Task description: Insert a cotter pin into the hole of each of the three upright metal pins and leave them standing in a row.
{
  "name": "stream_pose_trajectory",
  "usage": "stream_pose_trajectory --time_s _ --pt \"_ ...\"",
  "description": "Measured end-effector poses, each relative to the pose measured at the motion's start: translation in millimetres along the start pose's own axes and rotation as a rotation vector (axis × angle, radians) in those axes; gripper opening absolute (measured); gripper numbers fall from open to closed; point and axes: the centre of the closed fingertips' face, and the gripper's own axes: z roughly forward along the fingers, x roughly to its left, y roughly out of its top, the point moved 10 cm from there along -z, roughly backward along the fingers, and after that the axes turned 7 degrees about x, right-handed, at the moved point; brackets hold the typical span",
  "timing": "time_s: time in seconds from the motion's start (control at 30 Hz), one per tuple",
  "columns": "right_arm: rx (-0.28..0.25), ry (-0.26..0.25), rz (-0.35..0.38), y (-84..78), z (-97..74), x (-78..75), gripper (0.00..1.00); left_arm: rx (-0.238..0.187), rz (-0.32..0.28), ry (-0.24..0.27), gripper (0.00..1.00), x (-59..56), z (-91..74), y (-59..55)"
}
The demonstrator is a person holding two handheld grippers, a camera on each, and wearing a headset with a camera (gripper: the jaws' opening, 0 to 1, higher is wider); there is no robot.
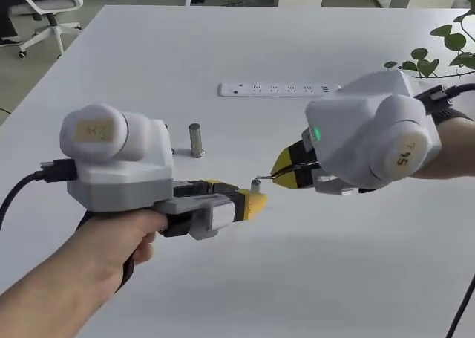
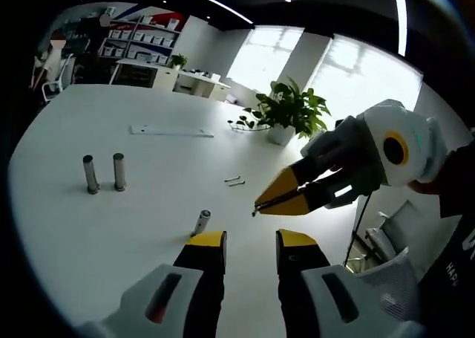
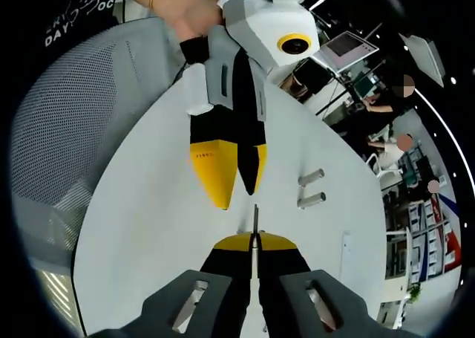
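head view: a hand (image 1: 111, 241) holds the left tongs (image 1: 256, 202) low on the left, yellow tips pointing right. the right tongs (image 1: 276, 176) face them from the right and pinch a thin cotter pin (image 1: 264, 178) that sticks out leftward. the near metal pin (image 1: 255, 184) peeks up just above the left tips, close to the cotter pin's free end (whether they touch cannot be told here). farther back on the white surface (image 1: 223, 278) one of the far metal pins (image 1: 196, 140) stands upright, and beyond it lies a white power strip (image 1: 278, 90).

left gripper view: the left tongs (image 2: 251, 238) stand parted with nothing between them. the near metal pin (image 2: 201, 222) stands on the surface just past the left-hand tip. the right tongs (image 2: 260, 204) are closed on the cotter pin, whose end hangs in the air to the right of that pin, apart from it. the far metal pins (image 2: 119, 171) stand side by side well off to the left. two loose cotter pins (image 2: 234, 180) lie farther back, and a potted plant (image 2: 286, 111) sits at the far edge.

right gripper view: the right tongs (image 3: 254, 238) are pressed together on the cotter pin (image 3: 254, 219), which points straight ahead. the left tongs (image 3: 237, 197) hang in from the top, tips slightly apart. the far metal pins (image 3: 310, 178) show side by side to the right.
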Motion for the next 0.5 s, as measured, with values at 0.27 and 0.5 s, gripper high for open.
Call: stream_pose_trajectory --time_s 0.27,0.5 --pt "-0.017 -0.013 -0.021 6.9 0.4 6.0 0.00 -0.013 -0.068 -0.030 0.18 -0.7 -0.5 1.1" --pt "-0.030 -0.019 -0.014 9.5 -3.2 8.0 0.00 -0.029 -0.114 -0.070 0.10 -3.7 -0.8 1.0"
